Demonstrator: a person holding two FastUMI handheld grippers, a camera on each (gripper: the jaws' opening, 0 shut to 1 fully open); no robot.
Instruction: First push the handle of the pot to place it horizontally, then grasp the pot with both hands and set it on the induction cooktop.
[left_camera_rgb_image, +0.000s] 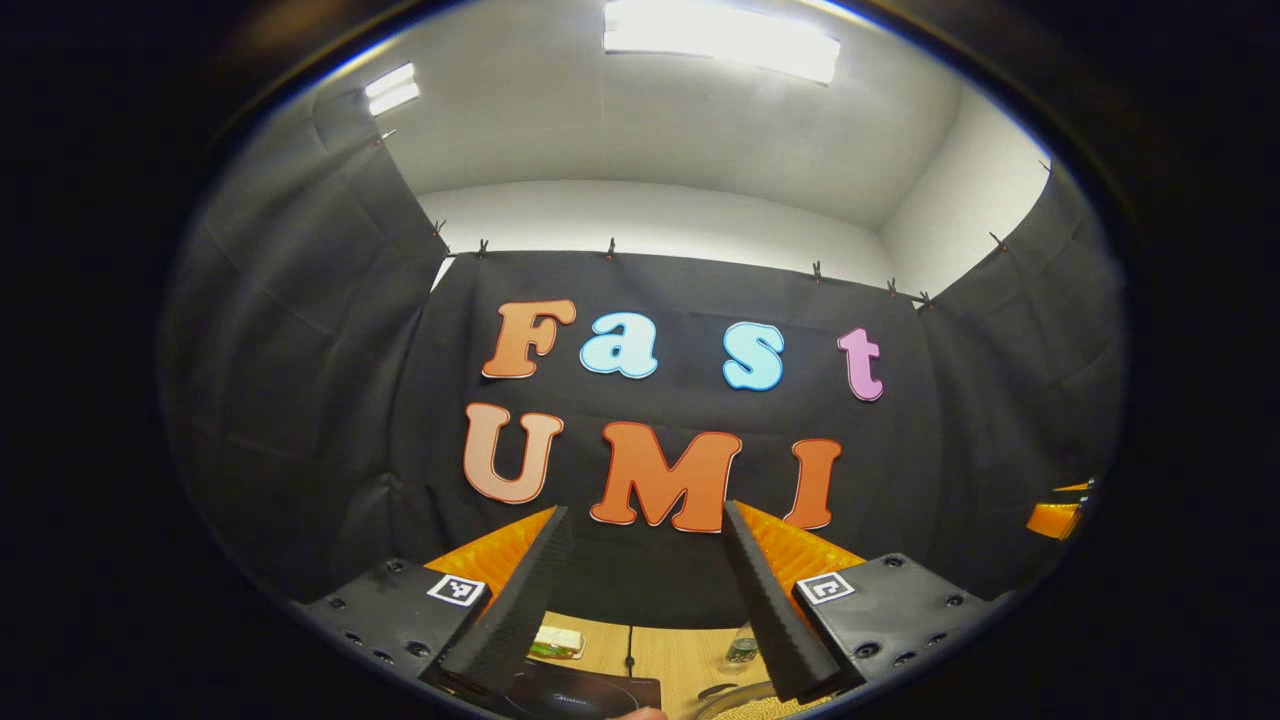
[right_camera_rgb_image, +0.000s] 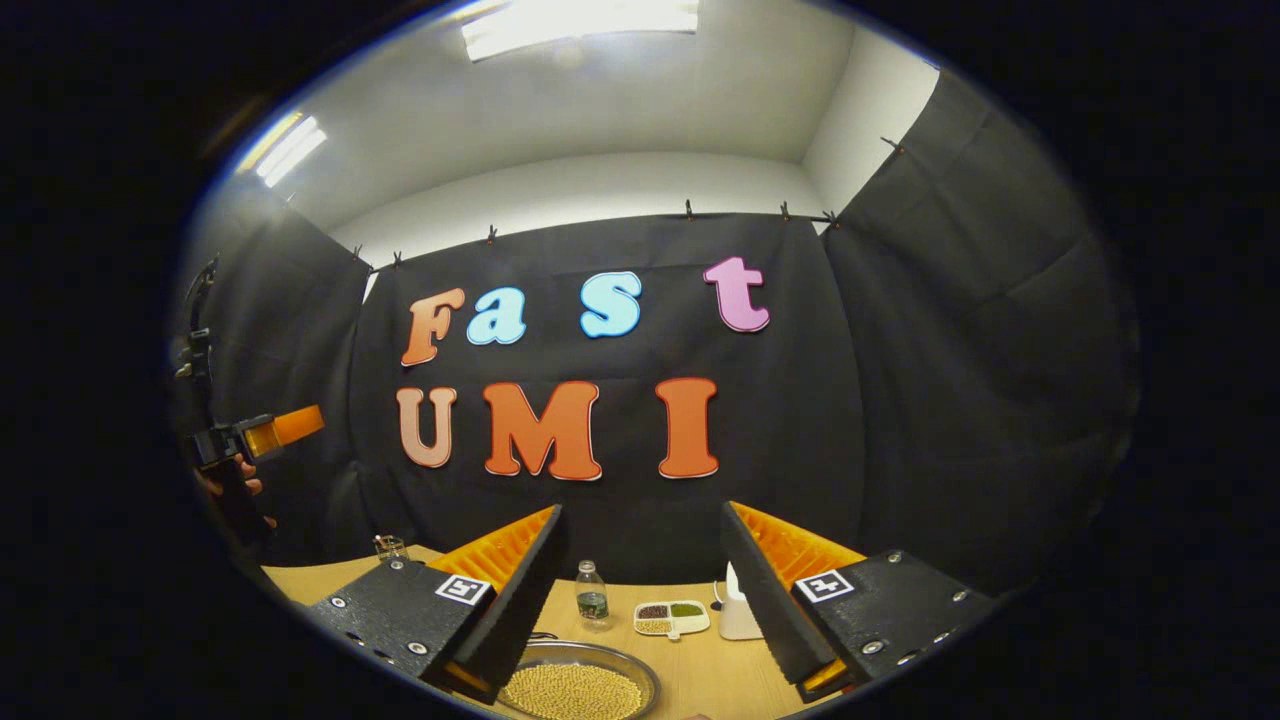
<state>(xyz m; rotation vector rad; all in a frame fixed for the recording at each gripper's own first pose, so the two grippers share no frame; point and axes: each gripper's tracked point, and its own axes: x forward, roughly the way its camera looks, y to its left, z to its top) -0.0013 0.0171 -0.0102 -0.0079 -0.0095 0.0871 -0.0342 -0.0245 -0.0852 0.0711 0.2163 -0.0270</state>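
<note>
Wooden tabletop (right_camera_rgb_image: 700, 670) low in frame, left gripper (left_camera_rgb_image: 645, 600) and right gripper (right_camera_rgb_image: 640, 590) both raised, jaws apart, empty, likely pre-approach; pot (right_camera_rgb_image: 575, 690) of beans just below, cooktop (left_camera_rgb_image: 585, 692) beside it.

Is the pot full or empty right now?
Full: the pot holds a layer of small pale beans covering its bottom, seen in the right gripper view.

the light comes from ceiling panels (left_camera_rgb_image: 722, 38) above, which are overexposed and glare white in both views. the white ceiling is bright, while the black cloth wall (right_camera_rgb_image: 900, 400) stays dim and swallows the light. the fisheye lens bends straight lines strongly near the edges. the focus is sharp in the middle.
</note>
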